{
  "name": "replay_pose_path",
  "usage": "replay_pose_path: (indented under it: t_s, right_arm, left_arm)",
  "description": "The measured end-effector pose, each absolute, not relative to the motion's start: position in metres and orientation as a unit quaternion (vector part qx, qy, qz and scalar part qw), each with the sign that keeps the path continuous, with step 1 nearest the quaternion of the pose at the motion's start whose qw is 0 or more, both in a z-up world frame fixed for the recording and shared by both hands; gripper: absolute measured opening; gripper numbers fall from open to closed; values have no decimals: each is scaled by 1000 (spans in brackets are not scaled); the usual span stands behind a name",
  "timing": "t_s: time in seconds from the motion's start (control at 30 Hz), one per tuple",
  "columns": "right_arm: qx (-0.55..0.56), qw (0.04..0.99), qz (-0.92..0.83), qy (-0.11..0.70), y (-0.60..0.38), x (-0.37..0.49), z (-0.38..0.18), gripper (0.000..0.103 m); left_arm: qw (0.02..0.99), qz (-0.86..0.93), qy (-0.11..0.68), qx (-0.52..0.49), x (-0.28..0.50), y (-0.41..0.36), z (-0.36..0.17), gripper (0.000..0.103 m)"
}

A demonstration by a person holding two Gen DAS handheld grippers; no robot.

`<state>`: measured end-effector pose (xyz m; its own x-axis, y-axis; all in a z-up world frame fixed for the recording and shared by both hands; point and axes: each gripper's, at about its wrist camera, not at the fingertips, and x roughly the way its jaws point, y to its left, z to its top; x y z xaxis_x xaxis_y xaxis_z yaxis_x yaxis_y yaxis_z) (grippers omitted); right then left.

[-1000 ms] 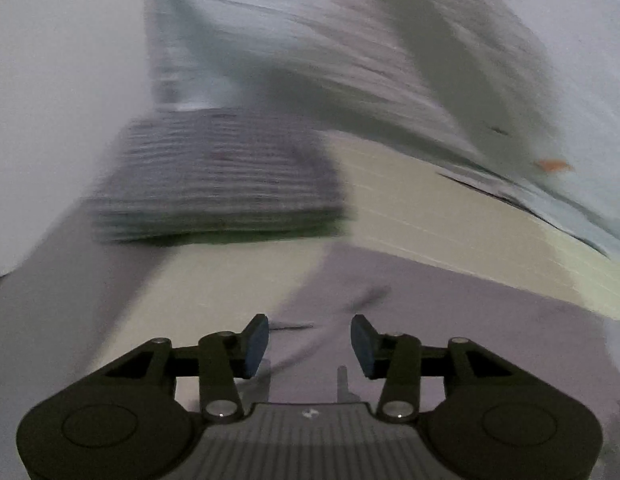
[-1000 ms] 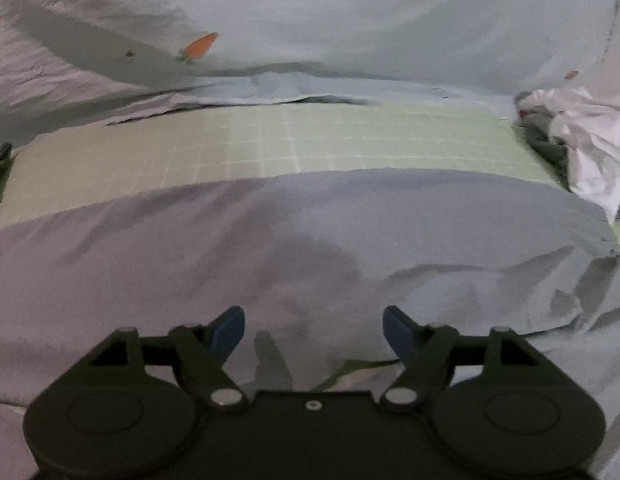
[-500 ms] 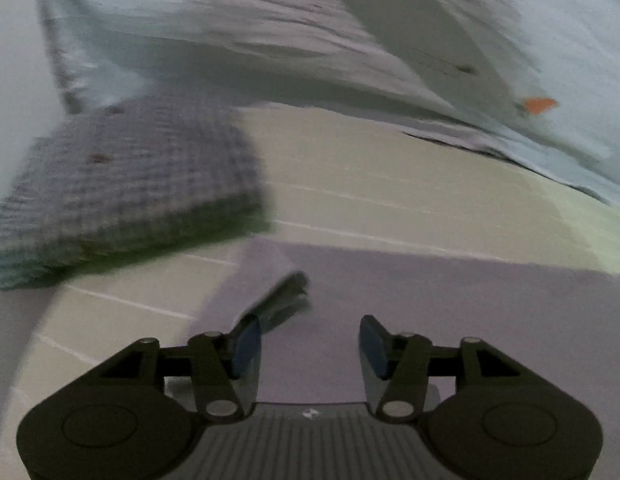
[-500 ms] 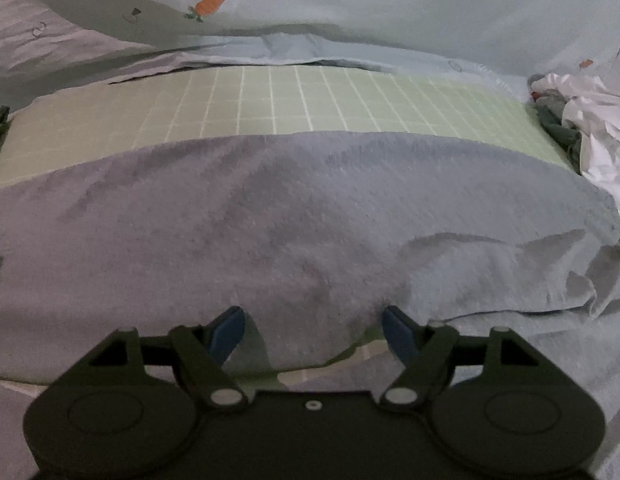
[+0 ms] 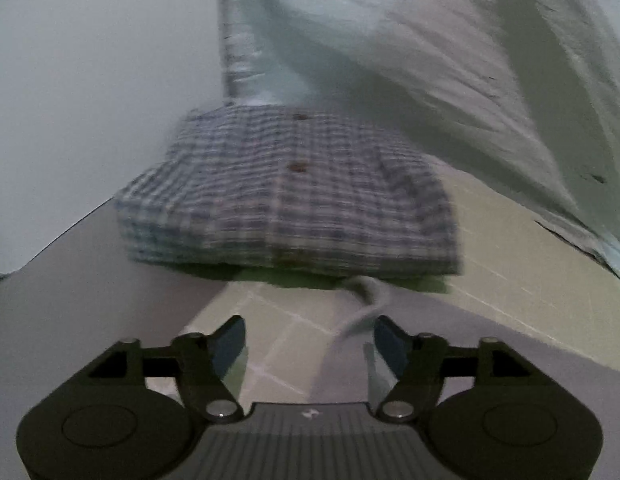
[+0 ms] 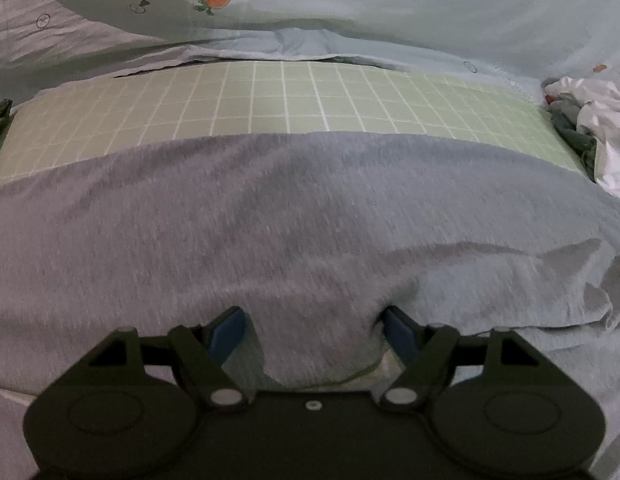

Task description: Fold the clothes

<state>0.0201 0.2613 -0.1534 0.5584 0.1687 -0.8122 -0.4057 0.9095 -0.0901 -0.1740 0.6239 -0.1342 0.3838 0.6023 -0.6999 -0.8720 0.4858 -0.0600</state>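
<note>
A grey garment (image 6: 294,216) lies spread across the green grid mat (image 6: 294,96). In the right wrist view my right gripper (image 6: 316,332) is open, with the garment's near edge bunched between its fingers. In the left wrist view my left gripper (image 5: 310,340) is open above the garment's corner (image 5: 362,312), which curls up between the fingers. A folded blue plaid shirt (image 5: 294,196) lies just beyond it on the mat (image 5: 510,248).
A pale blue carrot-print sheet (image 6: 350,4) rises behind the mat and also shows in the left wrist view (image 5: 450,60). A pile of white and dark clothes (image 6: 586,120) sits at the right. A white wall (image 5: 90,80) stands left of the plaid shirt.
The left gripper opened wider and swung toward the plaid shirt, now over the garment's corner. The right gripper moved forward, so the garment's edge sits deeper between its fingers.
</note>
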Motion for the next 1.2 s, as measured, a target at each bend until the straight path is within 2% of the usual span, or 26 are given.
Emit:
replay_pose_path:
  t_s: [0.1, 0.17, 0.27, 0.33, 0.37, 0.47, 0.6, 1.0, 1.2]
  right_arm:
    - [-132, 871, 165, 443, 258, 19, -153, 78]
    - [-128, 872, 165, 443, 256, 20, -151, 79]
    - [-121, 878, 165, 433, 250, 18, -146, 85]
    - [-113, 883, 166, 424, 244, 16, -144, 98]
    - [-107, 886, 168, 419, 241, 15, -142, 101]
    - [-87, 891, 185, 405, 229, 10, -137, 103]
    - [-51, 896, 213, 386, 206, -3, -128, 103]
    - [85, 894, 155, 412, 33, -14, -135, 103]
    - [49, 897, 128, 421, -56, -3, -135, 103]
  left_arm:
    - [781, 485, 362, -155, -158, 625, -148, 74]
    - [764, 504, 369, -163, -159, 634, -153, 76]
    - [756, 516, 346, -205, -174, 646, -141, 75]
    - [764, 515, 322, -215, -186, 644, -127, 79]
    - [770, 513, 309, -219, -192, 642, -120, 81]
    - [787, 509, 267, -224, -211, 623, -94, 87]
    - [799, 500, 247, -226, -228, 580, -71, 92]
    - [832, 337, 373, -237, -188, 369, -104, 93]
    - [834, 278, 427, -209, -146, 274, -121, 93]
